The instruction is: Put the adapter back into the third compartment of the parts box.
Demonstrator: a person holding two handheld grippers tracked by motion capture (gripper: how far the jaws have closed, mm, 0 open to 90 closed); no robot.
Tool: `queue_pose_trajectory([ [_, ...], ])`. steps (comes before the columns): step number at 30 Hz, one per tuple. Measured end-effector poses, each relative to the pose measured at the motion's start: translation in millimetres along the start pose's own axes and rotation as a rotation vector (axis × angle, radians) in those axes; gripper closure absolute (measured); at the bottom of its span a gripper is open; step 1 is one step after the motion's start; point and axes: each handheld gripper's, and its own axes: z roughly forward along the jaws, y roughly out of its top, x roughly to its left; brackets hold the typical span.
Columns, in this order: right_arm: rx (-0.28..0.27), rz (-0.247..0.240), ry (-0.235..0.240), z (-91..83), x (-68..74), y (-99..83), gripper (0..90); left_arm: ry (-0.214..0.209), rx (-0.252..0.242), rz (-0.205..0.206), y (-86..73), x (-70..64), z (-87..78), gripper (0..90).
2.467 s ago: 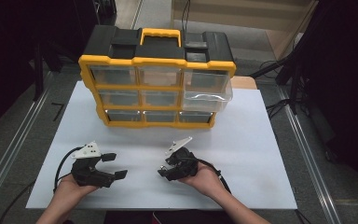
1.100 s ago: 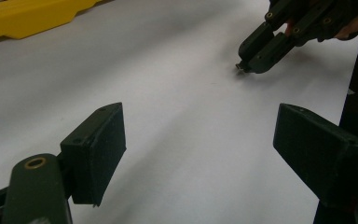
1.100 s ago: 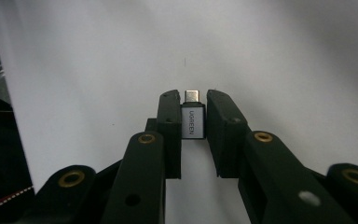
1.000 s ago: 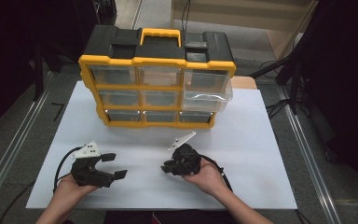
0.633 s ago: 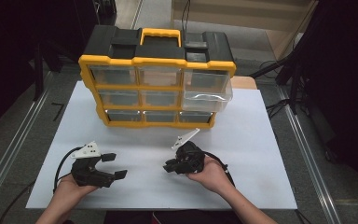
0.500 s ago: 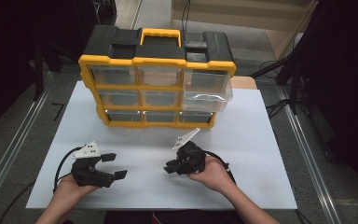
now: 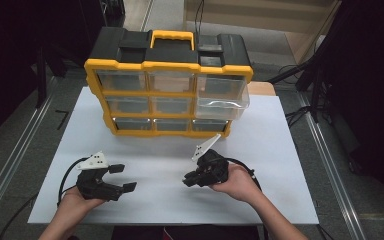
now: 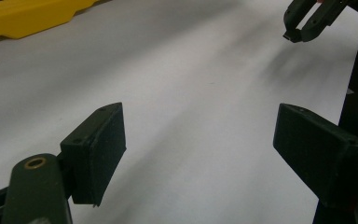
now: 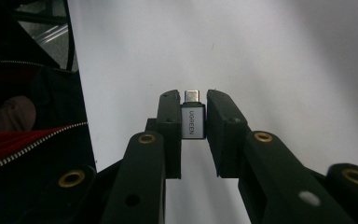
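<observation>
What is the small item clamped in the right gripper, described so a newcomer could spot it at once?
Start at the yellow-and-black drawer organizer on the white table; in front of it, the right gripper is shut on a small adapter. It is grey, with a metal plug tip and "UGREEN" lettering.

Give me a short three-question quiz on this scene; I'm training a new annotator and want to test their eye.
1. True or false: the left gripper holds a small part.
2. What does the right gripper hold? A) a screw B) a small silver adapter C) a battery
3. Fill in: one clear drawer of the yellow and black organizer is pulled out on its ____ side in the high view.

Key:
1. False; its jaws stand wide apart over the white table with nothing between them.
2. B; the small silver adapter sits clamped between the jaws, plug end outward.
3. Right.
</observation>
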Motion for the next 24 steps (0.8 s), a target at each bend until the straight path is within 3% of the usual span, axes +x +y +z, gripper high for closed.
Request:
queue_pose_trajectory([
  [11,0.058,-0.086,0.016,-9.2,2.4,3.9,73.6,0.005,0.005,0.001,-0.1,0.2,0.5,18.1],
  [24,0.096,-0.105,0.019,-25.6,11.2,14.4,73.5,0.006,0.003,-0.004,-1.0,1.3,0.4,18.1],
])
